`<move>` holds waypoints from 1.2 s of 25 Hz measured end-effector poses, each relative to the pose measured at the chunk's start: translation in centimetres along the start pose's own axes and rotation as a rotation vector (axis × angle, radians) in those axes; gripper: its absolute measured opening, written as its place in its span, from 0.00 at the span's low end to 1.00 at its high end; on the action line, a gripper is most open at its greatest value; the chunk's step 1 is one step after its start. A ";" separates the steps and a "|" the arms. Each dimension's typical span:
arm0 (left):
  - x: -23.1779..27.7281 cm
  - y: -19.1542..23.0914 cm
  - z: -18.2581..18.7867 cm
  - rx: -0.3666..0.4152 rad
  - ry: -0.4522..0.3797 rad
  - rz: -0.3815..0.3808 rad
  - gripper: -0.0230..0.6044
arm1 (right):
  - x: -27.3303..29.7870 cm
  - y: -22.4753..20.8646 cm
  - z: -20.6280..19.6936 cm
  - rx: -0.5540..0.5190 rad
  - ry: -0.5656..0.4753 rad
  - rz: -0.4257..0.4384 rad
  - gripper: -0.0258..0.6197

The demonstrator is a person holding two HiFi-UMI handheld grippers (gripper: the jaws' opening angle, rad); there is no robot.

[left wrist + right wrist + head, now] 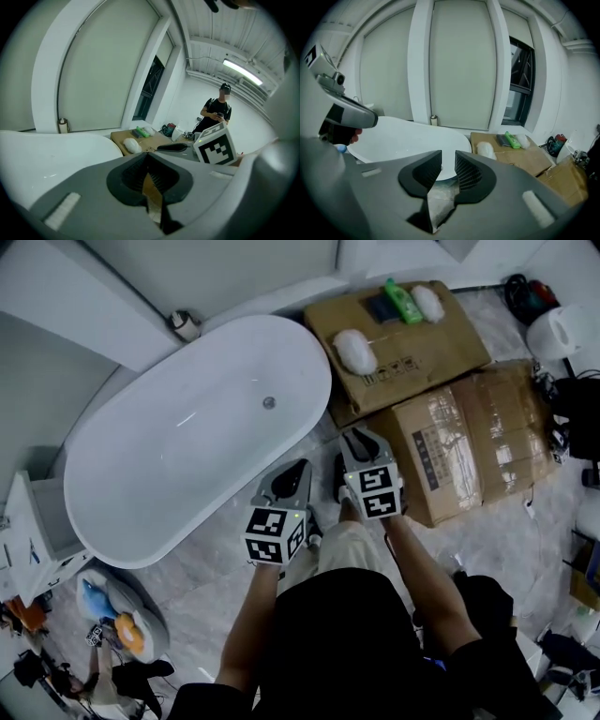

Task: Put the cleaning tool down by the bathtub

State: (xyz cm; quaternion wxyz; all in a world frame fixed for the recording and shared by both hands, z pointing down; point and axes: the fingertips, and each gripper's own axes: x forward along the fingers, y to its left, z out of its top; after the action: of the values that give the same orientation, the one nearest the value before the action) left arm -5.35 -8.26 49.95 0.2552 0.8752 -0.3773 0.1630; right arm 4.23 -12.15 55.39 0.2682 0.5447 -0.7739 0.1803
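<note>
The grey left gripper (pixel 147 157) is closed on nothing; the right gripper (pixel 448 157) stands parted, also empty. At twelve o'clock from them, a white fluffy cleaning pad (pixel 355 351), probably the tool, lies on a flattened brown cardboard box (pixel 441 348) just beside the glossy white oval bathtub (pixel 187 456) at ten o'clock. That fits a pad delivered or one awaiting pickup; either way, keep both grippers clear of the rim.

No legible text (carton (pixel 469 442) print blurred)
</note>
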 end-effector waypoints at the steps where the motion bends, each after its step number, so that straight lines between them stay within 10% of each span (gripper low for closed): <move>1: -0.8 -0.2 0.0 0.001 -0.006 -0.003 0.04 | -0.9 0.7 0.5 0.001 -0.014 0.001 0.18; 30: -11.4 -1.4 9.3 0.118 -0.281 -0.007 0.04 | -14.5 9.8 13.0 -0.033 -0.349 0.055 0.05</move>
State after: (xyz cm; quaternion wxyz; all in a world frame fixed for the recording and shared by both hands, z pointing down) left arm -11.00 -6.13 36.43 0.1487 0.9041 -0.3961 0.0600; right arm -3.98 -5.43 36.35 0.1336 0.5417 -0.8262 0.0778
